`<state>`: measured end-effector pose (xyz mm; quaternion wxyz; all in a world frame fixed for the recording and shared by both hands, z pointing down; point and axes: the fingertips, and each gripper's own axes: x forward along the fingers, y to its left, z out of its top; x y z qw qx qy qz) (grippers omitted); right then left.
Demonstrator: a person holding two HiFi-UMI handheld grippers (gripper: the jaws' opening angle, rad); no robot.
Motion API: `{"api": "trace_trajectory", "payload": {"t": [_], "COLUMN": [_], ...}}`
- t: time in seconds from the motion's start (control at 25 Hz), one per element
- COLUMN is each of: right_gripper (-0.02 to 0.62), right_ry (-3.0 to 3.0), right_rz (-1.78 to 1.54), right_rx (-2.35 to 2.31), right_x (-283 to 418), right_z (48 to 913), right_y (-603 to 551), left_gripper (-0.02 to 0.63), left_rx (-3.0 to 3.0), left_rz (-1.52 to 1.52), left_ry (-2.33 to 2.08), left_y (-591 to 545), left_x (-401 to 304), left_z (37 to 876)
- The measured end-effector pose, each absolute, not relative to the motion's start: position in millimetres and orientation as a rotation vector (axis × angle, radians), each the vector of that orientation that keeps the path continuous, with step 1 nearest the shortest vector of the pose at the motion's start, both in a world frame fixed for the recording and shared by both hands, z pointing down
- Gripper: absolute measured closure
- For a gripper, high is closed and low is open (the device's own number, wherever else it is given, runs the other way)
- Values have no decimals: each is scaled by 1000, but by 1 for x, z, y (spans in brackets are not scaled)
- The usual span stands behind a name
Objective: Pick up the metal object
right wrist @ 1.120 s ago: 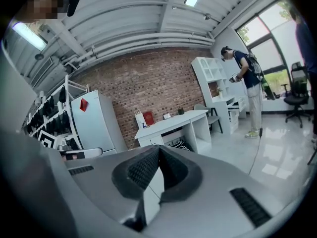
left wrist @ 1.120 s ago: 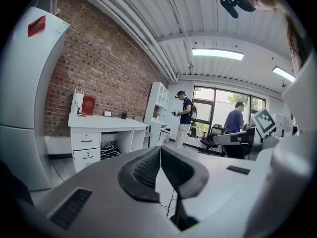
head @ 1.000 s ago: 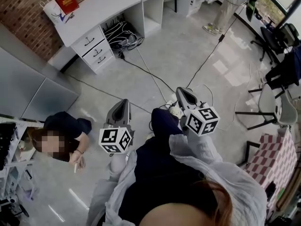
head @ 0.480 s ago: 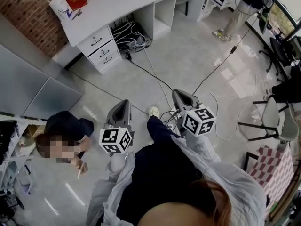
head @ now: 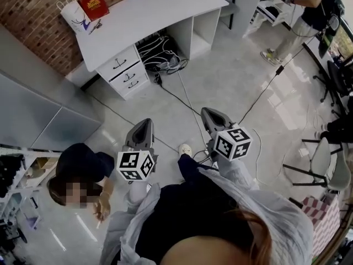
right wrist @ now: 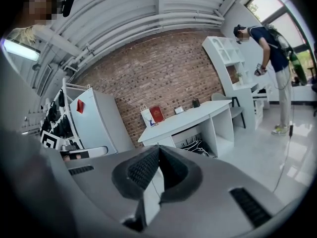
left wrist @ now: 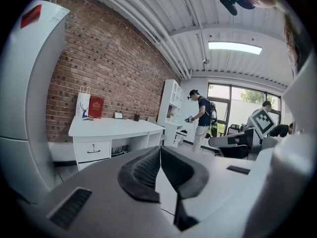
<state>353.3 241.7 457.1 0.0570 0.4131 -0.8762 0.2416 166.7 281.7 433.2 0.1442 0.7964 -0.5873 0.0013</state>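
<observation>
No metal object shows in any view. I hold both grippers in front of me at waist height, above the grey floor. My left gripper [head: 144, 123] is shut, with its pads together and nothing between them; the left gripper view shows its tips [left wrist: 159, 150] pointing toward a white desk [left wrist: 106, 128]. My right gripper [head: 207, 114] is shut and empty too. In the right gripper view its tips [right wrist: 158, 150] point at the same desk [right wrist: 190, 117] and the brick wall behind it.
The white desk [head: 149, 15] with drawers stands ahead, carrying a red box [head: 92, 4] and a white paper bag [head: 71, 16]. Cables [head: 182, 95] trail across the floor. A person crouches at my left [head: 80, 164]; another stands at far right [head: 309, 7]. Chairs [head: 325, 162] stand to the right.
The desk and cables have slid lower and nearer in the head view, and the crouching person too. Both grippers keep the same pose and stay shut.
</observation>
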Motion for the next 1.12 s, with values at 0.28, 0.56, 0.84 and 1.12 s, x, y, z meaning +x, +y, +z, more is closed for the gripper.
{"api": "trace_trajectory", "payload": {"t": [0.28, 0.56, 0.84, 1.12], "right_gripper": [589, 589, 589, 589], "right_ry": [-2672, -2686, -2711, -2705], "right_rz": [710, 757, 803, 811], "right_rx": [1232, 1211, 1179, 1180], "right_x": [346, 343, 335, 322], "right_z": [452, 456, 462, 463], "right_y": [161, 113, 100, 91], "left_gripper": [588, 588, 588, 588], "left_rx": [2258, 2239, 2205, 2189], "left_rz": [10, 21, 14, -3], "left_ry": [-1722, -1764, -1815, -1818], "left_y": [214, 170, 164, 154], "left_x": [153, 150, 143, 131], "left_z": [434, 434, 438, 441]}}
